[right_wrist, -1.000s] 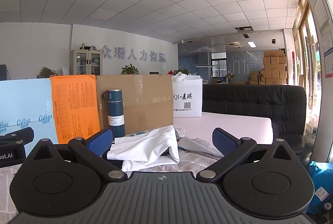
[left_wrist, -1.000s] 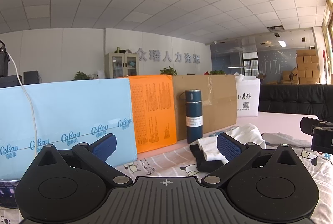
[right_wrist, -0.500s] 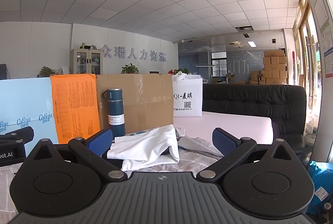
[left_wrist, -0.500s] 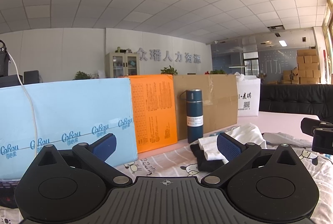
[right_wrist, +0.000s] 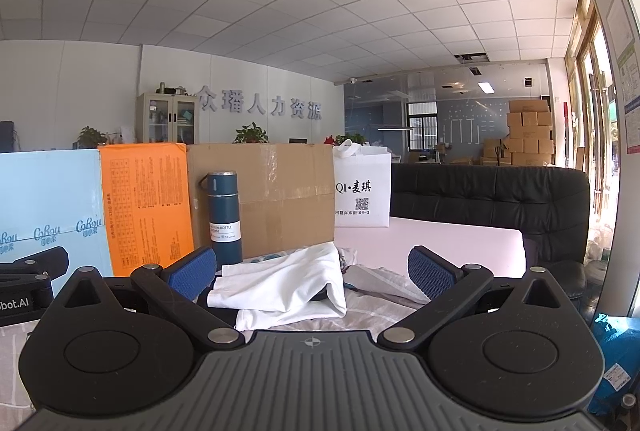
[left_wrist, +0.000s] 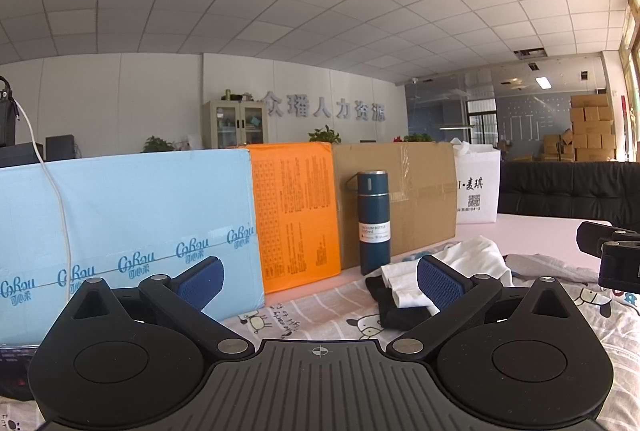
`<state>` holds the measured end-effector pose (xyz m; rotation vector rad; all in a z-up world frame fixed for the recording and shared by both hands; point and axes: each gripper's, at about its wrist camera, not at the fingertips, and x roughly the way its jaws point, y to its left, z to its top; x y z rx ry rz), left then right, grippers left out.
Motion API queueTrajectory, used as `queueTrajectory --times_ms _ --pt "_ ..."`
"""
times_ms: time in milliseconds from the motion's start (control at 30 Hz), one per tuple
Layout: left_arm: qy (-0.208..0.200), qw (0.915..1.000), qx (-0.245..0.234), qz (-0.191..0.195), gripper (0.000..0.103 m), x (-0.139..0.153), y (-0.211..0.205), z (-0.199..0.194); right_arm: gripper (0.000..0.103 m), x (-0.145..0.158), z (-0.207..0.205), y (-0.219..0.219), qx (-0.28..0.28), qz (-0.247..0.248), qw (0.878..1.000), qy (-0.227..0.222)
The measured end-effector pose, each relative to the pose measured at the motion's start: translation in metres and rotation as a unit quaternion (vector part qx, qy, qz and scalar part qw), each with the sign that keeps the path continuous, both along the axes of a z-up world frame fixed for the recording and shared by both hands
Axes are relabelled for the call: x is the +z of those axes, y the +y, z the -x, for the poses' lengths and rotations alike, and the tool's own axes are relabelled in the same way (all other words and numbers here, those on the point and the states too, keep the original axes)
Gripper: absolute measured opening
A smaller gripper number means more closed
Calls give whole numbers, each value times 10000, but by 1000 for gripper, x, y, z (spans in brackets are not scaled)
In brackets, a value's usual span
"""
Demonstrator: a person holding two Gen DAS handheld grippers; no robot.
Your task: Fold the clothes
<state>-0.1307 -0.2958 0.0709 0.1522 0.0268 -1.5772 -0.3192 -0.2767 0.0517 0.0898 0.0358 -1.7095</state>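
Note:
A white garment (right_wrist: 288,283) lies loosely heaped on a cartoon-print sheet (left_wrist: 320,315), with a black garment (left_wrist: 396,311) under it and a grey one (right_wrist: 384,281) to its right. In the left wrist view the white garment (left_wrist: 476,263) sits behind the right fingertip. My left gripper (left_wrist: 320,277) stands open above the sheet, nothing between its blue pads. My right gripper (right_wrist: 312,269) is open too, with the heap lying beyond its fingers. Each gripper shows at the edge of the other's view.
A dark blue vacuum bottle (left_wrist: 373,221) stands just behind the clothes. Behind it lean a light blue box (left_wrist: 128,231), an orange box (left_wrist: 296,211), a cardboard box (left_wrist: 408,199) and a white bag (right_wrist: 362,191). A black sofa (right_wrist: 492,199) is at the right.

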Motion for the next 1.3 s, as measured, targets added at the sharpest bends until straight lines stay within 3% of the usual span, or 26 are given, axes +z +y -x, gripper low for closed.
queueTrajectory --times_ms 1300 --pt "-23 10000 -15 19 103 2 -1 1 103 -2 -1 -1 35 -46 10000 48"
